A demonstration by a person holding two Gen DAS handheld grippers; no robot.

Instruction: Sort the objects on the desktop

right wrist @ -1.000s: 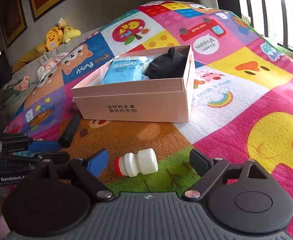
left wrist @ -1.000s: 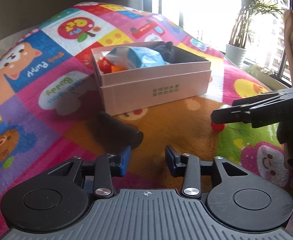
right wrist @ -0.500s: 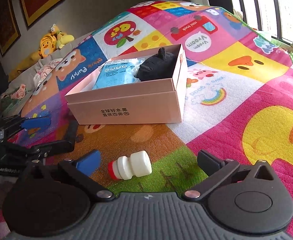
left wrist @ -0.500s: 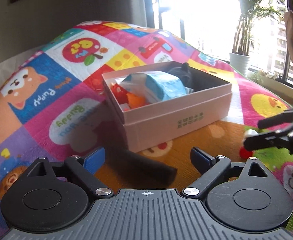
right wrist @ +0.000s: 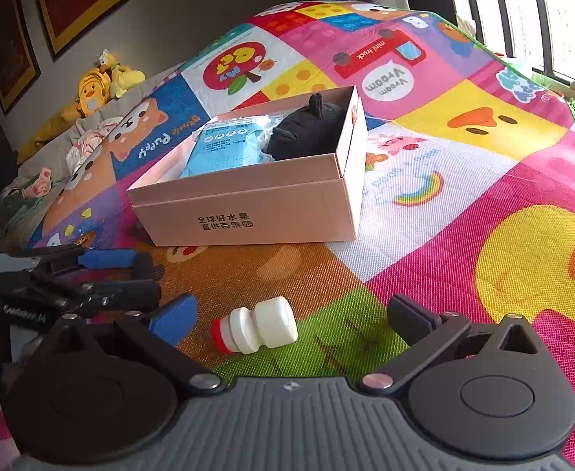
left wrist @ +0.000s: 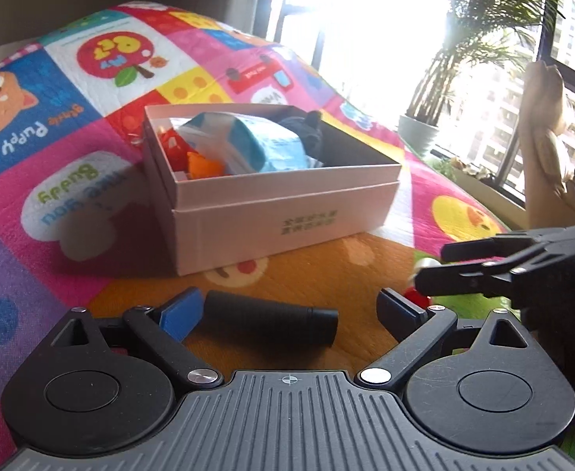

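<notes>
Right tool (left wrist: pixel 480 271) hides most of white bottle (left wrist: pixel 425 265).

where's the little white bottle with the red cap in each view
Left wrist view: the white bottle is at the right edge, mostly hidden behind the right gripper, with only slivers of white body and red cap showing.
Right wrist view: it lies on its side at bottom centre, between the open fingers, cap pointing left.
Shared landmark: the pink box on the play mat, behind the bottle in both.
</notes>
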